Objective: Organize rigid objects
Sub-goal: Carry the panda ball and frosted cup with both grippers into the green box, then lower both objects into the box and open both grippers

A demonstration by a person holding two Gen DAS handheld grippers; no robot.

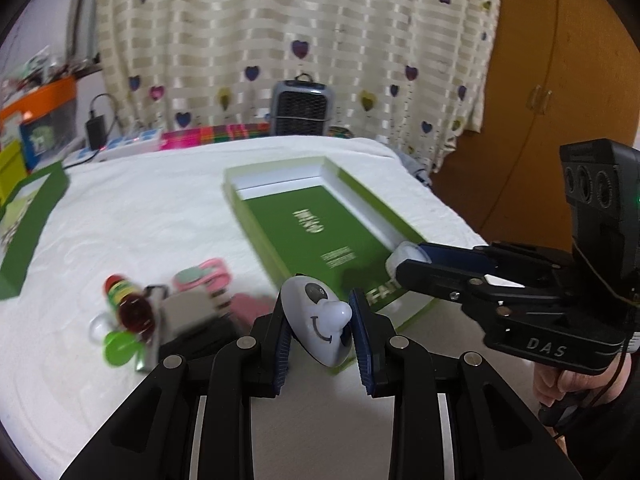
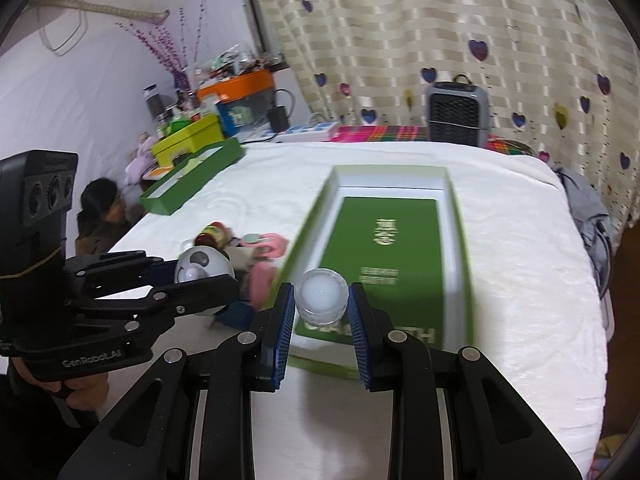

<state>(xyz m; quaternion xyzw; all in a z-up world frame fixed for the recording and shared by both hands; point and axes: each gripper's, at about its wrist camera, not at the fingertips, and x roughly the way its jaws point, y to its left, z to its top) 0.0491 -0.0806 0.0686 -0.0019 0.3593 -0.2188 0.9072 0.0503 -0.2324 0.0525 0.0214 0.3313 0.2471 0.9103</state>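
We see the left hand-held gripper (image 1: 322, 328) clenched on a white smiley-face toy (image 1: 316, 318), the right hand-held gripper (image 2: 322, 308) grasping a small clear jar (image 2: 322, 295); both hover over the near end of the green box (image 2: 384, 256) on the white-covered counter (image 2: 520, 264), clutter (image 1: 136, 312) at nine o'clock.

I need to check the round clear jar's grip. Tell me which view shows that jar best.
The right wrist view. There the clear jar sits front-on, whole, clamped between the right claw pads above the green box. The left wrist view shows only its end poking past the claw's tip, seen side-on.
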